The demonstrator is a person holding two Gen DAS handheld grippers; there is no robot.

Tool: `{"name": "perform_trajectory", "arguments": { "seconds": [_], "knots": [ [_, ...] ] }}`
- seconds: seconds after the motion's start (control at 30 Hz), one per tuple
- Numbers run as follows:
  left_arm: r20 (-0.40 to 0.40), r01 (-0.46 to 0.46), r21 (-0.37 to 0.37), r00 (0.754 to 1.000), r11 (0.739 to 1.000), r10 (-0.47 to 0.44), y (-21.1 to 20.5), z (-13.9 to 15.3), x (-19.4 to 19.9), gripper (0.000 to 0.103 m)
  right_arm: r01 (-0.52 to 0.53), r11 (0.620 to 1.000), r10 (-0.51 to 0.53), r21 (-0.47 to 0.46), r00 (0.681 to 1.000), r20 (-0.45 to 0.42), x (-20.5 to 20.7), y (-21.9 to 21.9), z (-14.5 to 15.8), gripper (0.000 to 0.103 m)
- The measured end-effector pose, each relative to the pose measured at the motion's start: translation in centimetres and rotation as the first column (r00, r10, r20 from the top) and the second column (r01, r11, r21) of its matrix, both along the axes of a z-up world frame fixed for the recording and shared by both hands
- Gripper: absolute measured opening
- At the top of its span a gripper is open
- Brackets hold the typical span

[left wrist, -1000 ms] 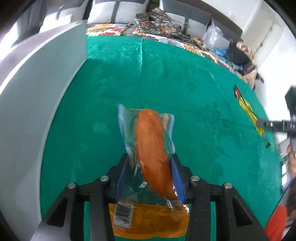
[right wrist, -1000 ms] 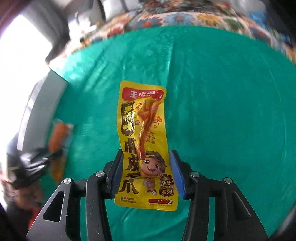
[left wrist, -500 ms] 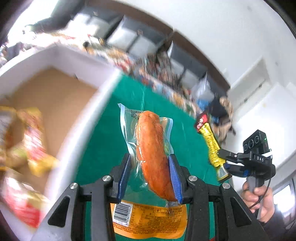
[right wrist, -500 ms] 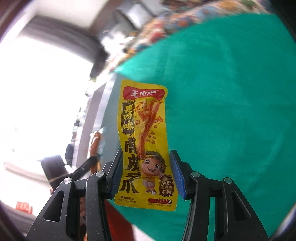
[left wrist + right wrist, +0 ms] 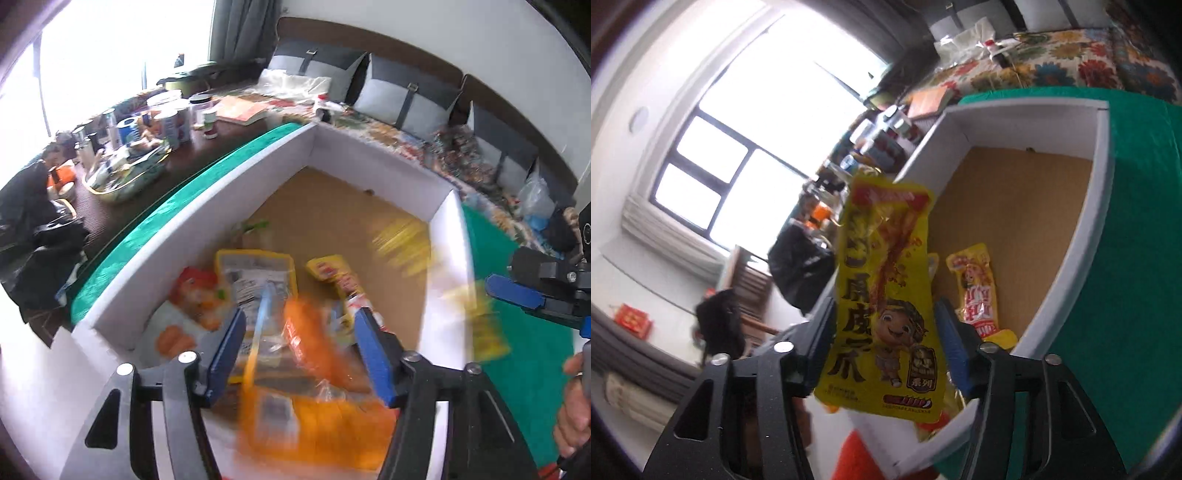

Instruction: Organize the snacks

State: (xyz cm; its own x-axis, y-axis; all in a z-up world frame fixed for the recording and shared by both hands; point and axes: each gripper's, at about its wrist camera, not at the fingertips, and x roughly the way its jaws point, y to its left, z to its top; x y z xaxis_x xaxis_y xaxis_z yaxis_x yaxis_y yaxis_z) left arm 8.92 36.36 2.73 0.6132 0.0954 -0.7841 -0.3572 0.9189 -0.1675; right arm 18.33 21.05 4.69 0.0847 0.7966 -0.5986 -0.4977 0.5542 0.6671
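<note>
A white box with a brown floor (image 5: pixel 258 173) stands on the green cloth and holds several snack packs. My left gripper (image 5: pixel 301 347) is open over the box's near end; the sausage pack (image 5: pixel 310 343), blurred, is dropping from between its jaws. My right gripper (image 5: pixel 886 343) hovers over the box (image 5: pixel 1097 206). Its jaws stand slightly apart around the yellow chicken-feet pack (image 5: pixel 882 295), which looks blurred and loose. In the left wrist view the right gripper (image 5: pixel 535 299) sits at the right edge, with a blurred yellow pack (image 5: pixel 480 321) below it.
A yellow-red pack (image 5: pixel 975 291) lies on the box floor. Beyond the box, a dark table (image 5: pixel 155 147) carries cans, jars and a bowl. A bench with grey cushions (image 5: pixel 399 92) and a floral cover runs along the back wall. Green cloth (image 5: pixel 1137 258) extends right of the box.
Both grippers swung from over the green cloth to above the white box. The left jaws have opened and the sausage pack is falling. The right jaws have widened around the yellow pack.
</note>
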Motion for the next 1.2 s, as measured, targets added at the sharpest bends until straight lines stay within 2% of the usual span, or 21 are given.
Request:
{"name": "perform_trajectory", "arguments": {
  "seconds": [0.07, 0.13, 0.2, 0.23, 0.27, 0.33, 0.37, 0.43, 0.5, 0.6, 0.73, 0.97, 1.07, 1.2],
  "knots": [
    [0.018, -0.015, 0.061, 1.000, 0.998, 0.014, -0.5, 0.2, -1.1, 0.085, 0.014, 1.000, -0.013, -0.017, 1.000, 0.003, -0.4, 0.3, -1.4, 0.071],
    [0.037, -0.019, 0.139, 0.999, 0.990, 0.014, -1.5, 0.9, -1.6, 0.088, 0.028, 0.999, -0.028, -0.019, 0.999, 0.034, -1.3, -1.3, -1.2, 0.071],
    [0.041, -0.026, 0.225, 0.999, 0.974, 0.017, -2.7, 2.0, -1.9, 0.088, 0.052, 0.997, -0.044, -0.053, 0.989, 0.138, -2.3, -2.5, 0.4, 0.072],
    [0.048, -0.033, 0.252, 0.999, 0.967, 0.022, -3.0, 2.5, -2.2, 0.090, 0.075, 0.995, -0.059, -0.065, 0.974, 0.219, -2.9, -3.3, 1.7, 0.077],
    [0.065, -0.045, 0.275, 0.997, 0.960, 0.029, -3.4, 3.3, -2.6, 0.095, 0.101, 0.993, -0.077, -0.059, 0.943, 0.323, -3.5, -4.0, 3.1, 0.084],
    [0.106, -0.104, 0.288, 0.991, 0.952, 0.076, -3.7, 5.0, -3.5, 0.103, 0.122, 0.992, -0.101, -0.016, 0.877, 0.469, -5.3, -5.7, 5.7, 0.090],
    [0.127, -0.143, 0.301, 0.986, 0.943, 0.109, -3.9, 5.6, -4.0, 0.103, 0.123, 0.992, -0.100, -0.012, 0.855, 0.509, -5.8, -6.2, 6.6, 0.091],
    [0.176, -0.220, 0.329, 0.970, 0.918, 0.169, -4.0, 6.5, -4.8, 0.103, 0.116, 0.990, -0.060, -0.082, 0.866, 0.497, -5.7, -6.5, 7.3, 0.091],
    [0.160, -0.228, 0.316, 0.970, 0.921, 0.186, -4.1, 6.8, -5.1, 0.103, 0.132, 0.974, -0.036, -0.183, 0.892, 0.451, -5.6, -6.9, 7.1, 0.091],
    [0.134, -0.217, 0.306, 0.974, 0.927, 0.183, -4.0, 6.7, -5.4, 0.103, 0.149, 0.973, -0.053, -0.178, 0.889, 0.455, -6.5, -8.0, 6.8, 0.090],
    [0.111, -0.217, 0.334, 0.975, 0.917, 0.190, -4.5, 6.5, -5.5, 0.103, 0.206, 0.946, -0.066, -0.251, 0.879, 0.473, -7.7, -7.0, 6.2, 0.090],
    [0.098, -0.222, 0.353, 0.975, 0.909, 0.200, -4.3, 6.6, -5.4, 0.103, 0.205, 0.919, -0.004, -0.337, 0.859, 0.512, -9.4, -4.5, 6.7, 0.090],
    [0.079, -0.219, 0.363, 0.976, 0.906, 0.204, -3.9, 6.5, -5.4, 0.103, 0.206, 0.909, 0.007, -0.362, 0.861, 0.509, -9.7, -3.6, 6.7, 0.090],
    [0.083, -0.197, 0.333, 0.980, 0.922, 0.180, -3.3, 6.3, -5.7, 0.103, 0.198, 0.900, 0.026, -0.388, 0.864, 0.503, -10.0, -2.5, 6.6, 0.090]
  ]
}}
